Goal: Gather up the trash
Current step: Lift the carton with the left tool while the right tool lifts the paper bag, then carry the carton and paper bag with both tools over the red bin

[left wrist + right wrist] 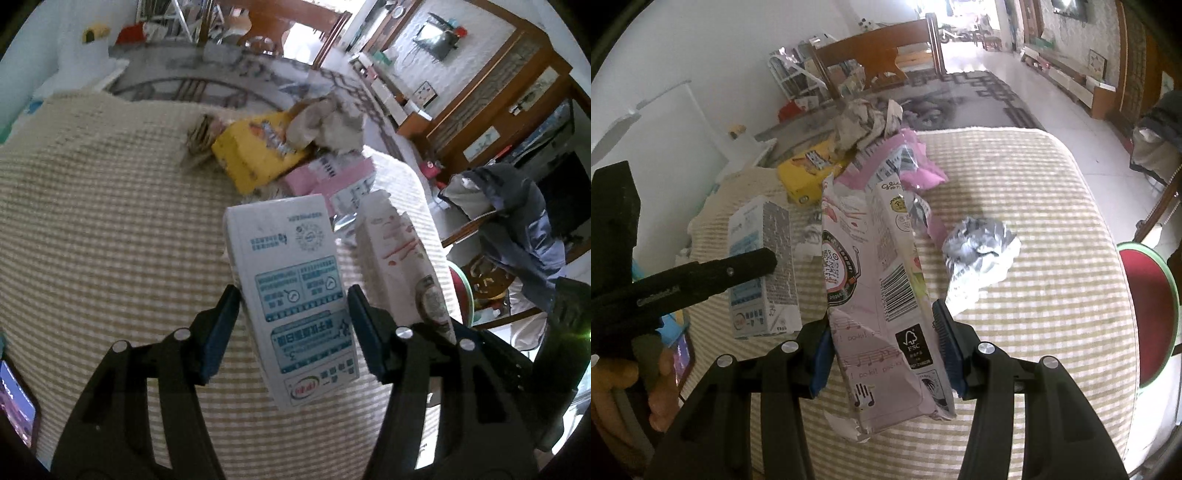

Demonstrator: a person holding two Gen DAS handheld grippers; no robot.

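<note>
The left gripper [291, 325] pinches the white milk box [295, 291], and the right gripper [882, 350] squeezes the torn pink snack box [882, 295]. Lift both slowly and keep squeezing. More trash waits at twelve o'clock.

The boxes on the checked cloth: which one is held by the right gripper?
The torn pink snack box, clamped in the right gripper. The white milk carton is in the left gripper; the yellow box lies untouched.

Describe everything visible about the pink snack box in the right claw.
The pink snack box is a tall, flattened cardboard carton, pale pink with music notes, a barcode, an FSC mark and a round stamp. Its top is torn open and ragged, its sides creased. It stands roughly upright, lifted above the checked tablecloth, pinched across its lower half by the right claw.
</note>
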